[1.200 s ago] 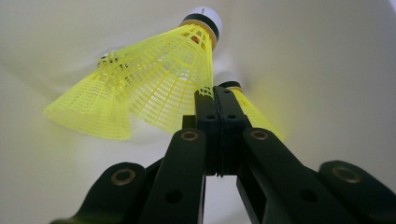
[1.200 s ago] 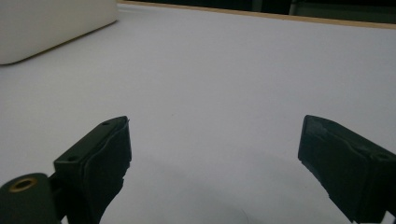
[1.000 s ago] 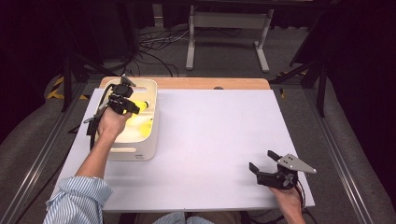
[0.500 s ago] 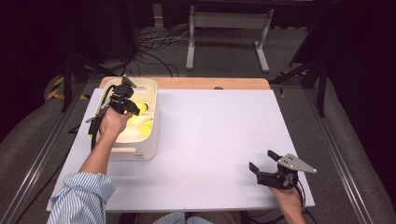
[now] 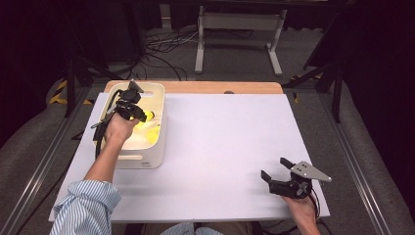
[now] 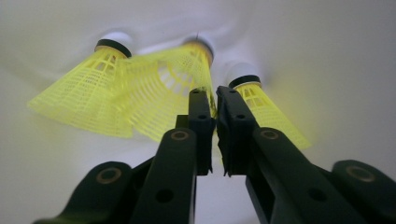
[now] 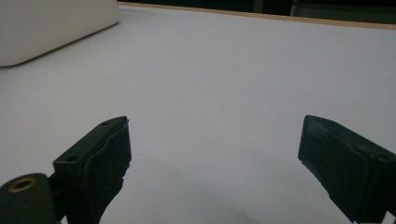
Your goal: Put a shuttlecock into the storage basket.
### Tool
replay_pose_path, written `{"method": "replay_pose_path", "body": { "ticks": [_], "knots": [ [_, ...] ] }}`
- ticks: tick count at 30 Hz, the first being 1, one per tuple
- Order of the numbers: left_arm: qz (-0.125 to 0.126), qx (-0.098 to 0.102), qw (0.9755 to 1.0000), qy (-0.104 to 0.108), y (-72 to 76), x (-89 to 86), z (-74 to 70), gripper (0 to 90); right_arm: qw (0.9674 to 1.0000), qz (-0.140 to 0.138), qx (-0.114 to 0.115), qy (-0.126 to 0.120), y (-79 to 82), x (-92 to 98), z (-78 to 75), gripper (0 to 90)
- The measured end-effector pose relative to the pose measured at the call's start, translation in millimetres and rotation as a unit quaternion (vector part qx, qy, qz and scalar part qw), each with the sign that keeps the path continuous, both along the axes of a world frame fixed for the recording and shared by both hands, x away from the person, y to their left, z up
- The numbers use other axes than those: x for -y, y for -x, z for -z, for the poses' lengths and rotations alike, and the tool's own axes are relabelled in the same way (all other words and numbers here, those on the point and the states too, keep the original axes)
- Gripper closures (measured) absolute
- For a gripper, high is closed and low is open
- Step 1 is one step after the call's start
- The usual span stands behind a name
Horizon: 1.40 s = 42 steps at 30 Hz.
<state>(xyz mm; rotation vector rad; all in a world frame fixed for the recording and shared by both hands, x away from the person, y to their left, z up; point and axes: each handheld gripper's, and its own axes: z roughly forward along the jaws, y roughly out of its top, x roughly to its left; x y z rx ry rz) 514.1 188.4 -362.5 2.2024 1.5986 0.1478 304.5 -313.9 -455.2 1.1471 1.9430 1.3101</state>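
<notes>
Left tool is down inside the white bin at the far-left of the surface, in the same spot as a second ago. Its jaws have just been opening by a small amount: in the left gripper view they stand close together with a narrow gap, and the skirt edge of the middle shuttlecock sits in that gap. Whether the pads still press on the mesh cannot be told from the frames.

Three yellow shuttlecocks lie in the bin, cork ends toward the far wall: one at left, the middle one, one at right. The left and middle skirts overlap.

Judgement: the slight parting reads either as a release into the bin or a regrip; with the hand low in the bin, a release looks more likely.

Right tool rests near the front-right edge of the surface, jaws wide apart, nothing between them, unmoved.
</notes>
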Motion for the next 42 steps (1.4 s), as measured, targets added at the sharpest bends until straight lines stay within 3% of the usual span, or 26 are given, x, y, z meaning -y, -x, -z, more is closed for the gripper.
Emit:
{"method": "replay_pose_path", "body": {
  "ticks": [8,16,30,42],
  "knots": [
    [0.007,0.008,0.9999,-0.009,4.5,1.9,-5.4,63.5,1.0000,0.000,0.001,0.000,0.1,-0.2,-0.3,9.7],
    [0.016,0.028,0.9995,-0.003,13.1,5.9,-18.7,51.4,1.0000,0.000,0.001,0.000,-0.2,-0.3,-0.3,9.7],
    [0.028,0.060,0.9978,-0.002,28.3,8.8,-38.6,39.7,1.0000,0.000,0.000,0.001,-0.3,-0.5,-0.1,9.7],
    [0.026,0.070,0.9971,-0.008,36.8,3.7,-45.0,39.0,1.0000,-0.001,0.001,0.002,-0.1,-0.9,-0.4,9.7]
  ]
}}
